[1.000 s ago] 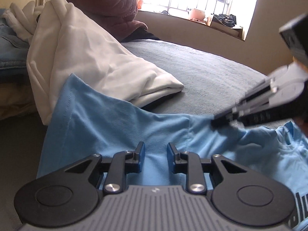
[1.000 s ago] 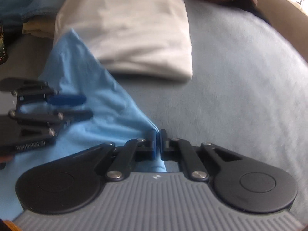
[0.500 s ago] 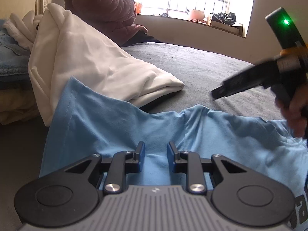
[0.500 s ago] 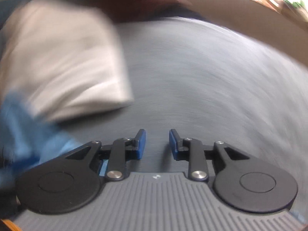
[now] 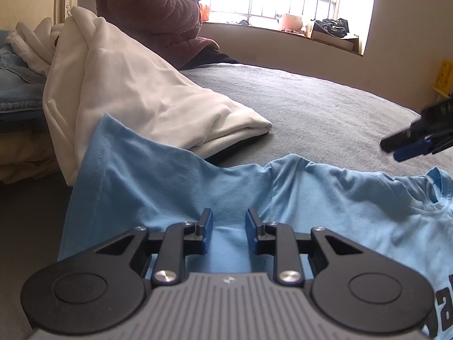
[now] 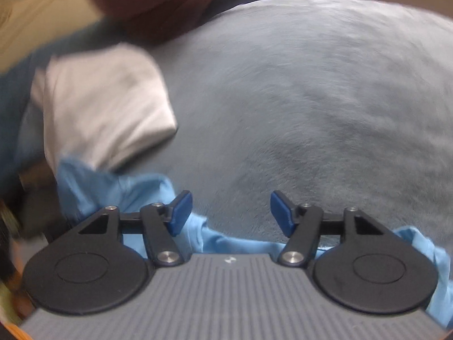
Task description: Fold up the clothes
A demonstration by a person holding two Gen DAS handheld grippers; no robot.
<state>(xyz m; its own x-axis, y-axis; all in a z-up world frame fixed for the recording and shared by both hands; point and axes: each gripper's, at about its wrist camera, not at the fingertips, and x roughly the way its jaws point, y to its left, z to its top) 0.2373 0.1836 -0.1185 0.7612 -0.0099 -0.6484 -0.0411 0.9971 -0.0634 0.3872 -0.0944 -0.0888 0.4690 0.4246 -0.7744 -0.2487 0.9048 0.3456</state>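
Note:
A light blue T-shirt point(image 5: 175, 187) lies spread on the grey bed, its sleeve toward the left and its collar at the right edge. My left gripper point(image 5: 228, 228) hovers low over the shirt's shoulder area, open with a narrow gap and nothing between its pads. My right gripper point(image 6: 230, 211) is open wide above the shirt's upper edge point(image 6: 127, 189), holding nothing; its fingertips point(image 5: 407, 146) also show at the right of the left wrist view, above the collar.
A folded white garment point(image 5: 147, 104) lies beyond the blue shirt. Stacked jeans and other clothes point(image 5: 17, 96) sit at the far left by a headboard. A person in a maroon jacket point(image 5: 158, 8) sits on the bed's far side near a window. Grey bedding point(image 6: 311, 99) stretches to the right.
My right gripper let go of the blue shirt's fold, opened wide and pulled away to the right. The shirt settled flat. My left gripper stayed in place.

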